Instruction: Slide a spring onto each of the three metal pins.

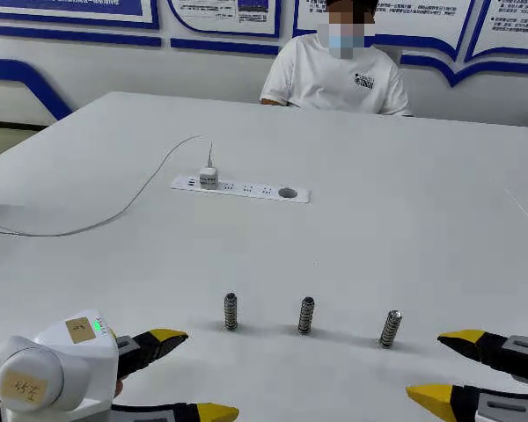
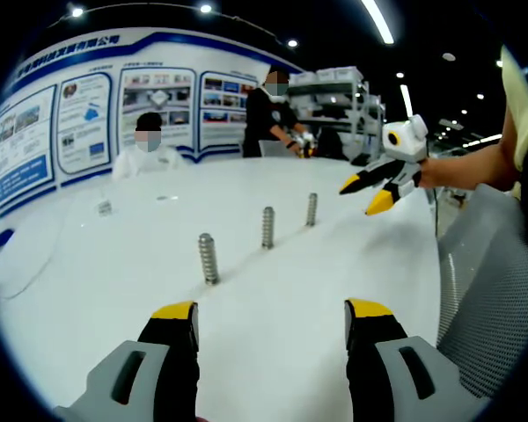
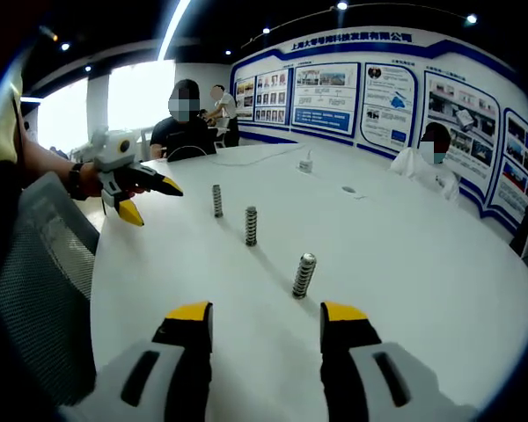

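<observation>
Your left gripper (image 1: pixel 198 374) hangs low over the near edge of the white table (image 1: pixel 405 220), its claw spread wide and holding nothing; your right gripper (image 1: pixel 442 365) faces it from the other side, likewise spread and empty; between them, a little further out, the pins stand in a row. To my eye each pin already wears its coil, so the step in hand is a check; look along each spring to see that it sits right down at the base. The right pin (image 1: pixel 394 314) leans a little; if you straighten it, pinch gently at mid-coil and steer clear of its neighbours. The count: three pins, namely the left pin (image 1: pixel 231 297), the middle pin (image 1: pixel 307 301) and the right one; three springs (image 1: pixel 306 321), one around each; two grippers.
</observation>
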